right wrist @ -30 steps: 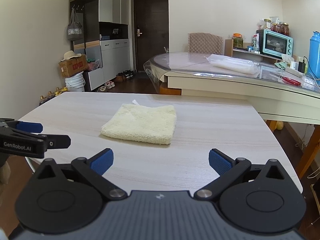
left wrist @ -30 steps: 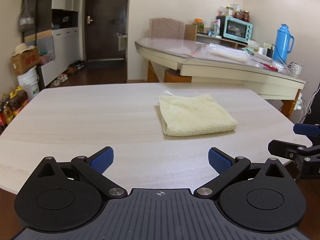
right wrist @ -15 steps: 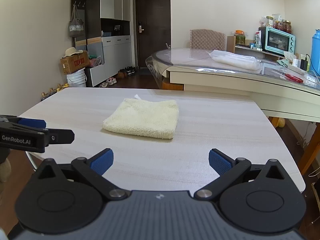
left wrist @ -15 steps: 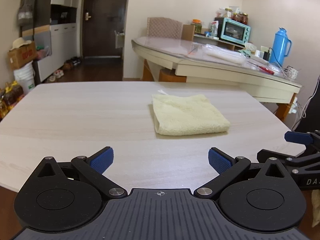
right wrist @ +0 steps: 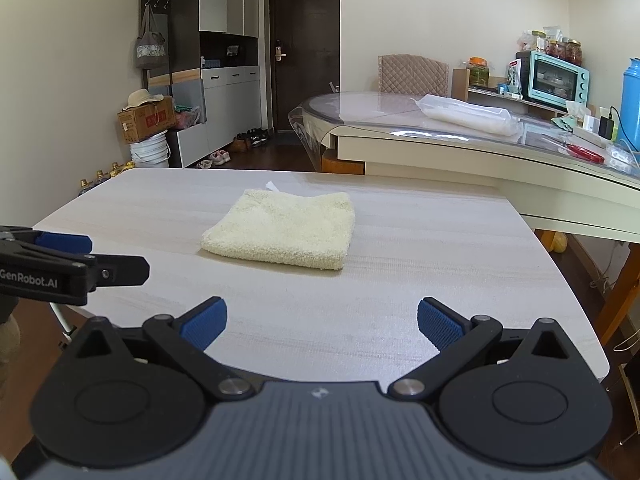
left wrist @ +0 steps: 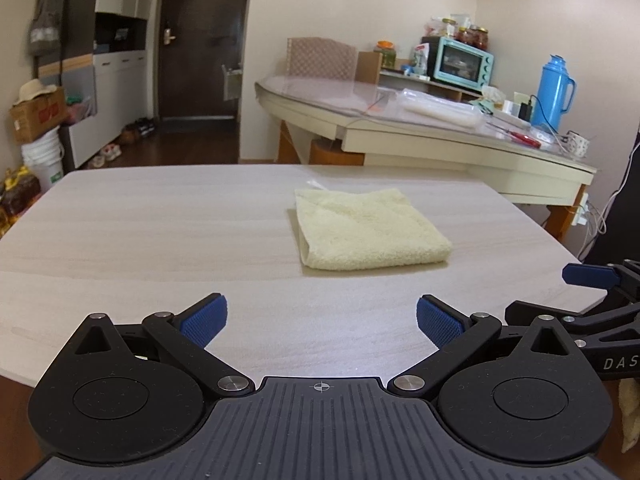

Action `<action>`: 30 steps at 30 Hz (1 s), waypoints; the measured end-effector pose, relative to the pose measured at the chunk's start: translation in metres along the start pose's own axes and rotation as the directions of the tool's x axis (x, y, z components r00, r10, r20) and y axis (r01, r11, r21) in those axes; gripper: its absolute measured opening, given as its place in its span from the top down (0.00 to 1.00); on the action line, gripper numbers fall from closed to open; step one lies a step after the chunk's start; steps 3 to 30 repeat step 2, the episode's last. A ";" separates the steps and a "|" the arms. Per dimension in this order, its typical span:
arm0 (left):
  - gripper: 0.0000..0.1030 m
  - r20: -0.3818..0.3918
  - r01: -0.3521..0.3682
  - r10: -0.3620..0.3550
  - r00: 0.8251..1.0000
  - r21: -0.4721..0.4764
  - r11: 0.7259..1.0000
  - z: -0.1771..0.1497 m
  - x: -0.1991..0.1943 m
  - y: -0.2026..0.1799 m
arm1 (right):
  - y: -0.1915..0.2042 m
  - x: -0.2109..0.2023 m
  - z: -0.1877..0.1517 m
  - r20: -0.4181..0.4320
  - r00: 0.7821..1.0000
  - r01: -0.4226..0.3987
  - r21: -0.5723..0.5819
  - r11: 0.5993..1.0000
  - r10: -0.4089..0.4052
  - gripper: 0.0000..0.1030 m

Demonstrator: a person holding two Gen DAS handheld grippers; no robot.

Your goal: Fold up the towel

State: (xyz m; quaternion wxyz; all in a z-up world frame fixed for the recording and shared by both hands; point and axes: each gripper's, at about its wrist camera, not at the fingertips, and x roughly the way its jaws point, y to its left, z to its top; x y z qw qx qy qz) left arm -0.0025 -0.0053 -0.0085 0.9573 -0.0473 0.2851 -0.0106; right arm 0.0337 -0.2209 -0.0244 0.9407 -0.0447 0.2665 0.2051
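Pale wood makes the top of the big table (left wrist: 120,248), and both grippers hang over its near edge. On the left is the left gripper (left wrist: 322,320), black with blue pads. Its jaws are spread wide apart, and nothing sits between them. One blue pad (left wrist: 206,317) is on the left and the other is on the right, with bare table showing in the gap.

In the middle of the table lies the soft cream towel (left wrist: 366,230). It is folded into a neat, thick square and lies flat. A small white tag sticks out at its far edge. No gripper touches it; both are well apart from it, on the near side.

On the right is the right gripper (right wrist: 322,320), also black with blue pads. Its jaws are spread wide too, and it holds nothing. From the right wrist camera the towel (right wrist: 284,236) sits a bit left of centre, and the left gripper pokes in at the left edge.

Behind the wooden table stands a long cream table with a glass top (right wrist: 460,140). At its far right stand a small light blue oven (left wrist: 460,60) and then a tall blue flask (left wrist: 554,94).
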 end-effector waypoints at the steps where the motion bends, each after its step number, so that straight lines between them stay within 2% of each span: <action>1: 0.00 0.000 -0.001 0.001 1.000 0.001 1.000 0.000 0.000 0.000 | 0.000 0.000 0.000 0.000 1.000 0.000 0.000 1.000 0.000 0.00; 30: 0.00 -0.002 -0.002 0.002 1.000 0.003 1.000 0.000 0.001 -0.001 | 0.000 0.000 0.000 0.001 1.000 0.001 0.001 1.000 -0.001 0.00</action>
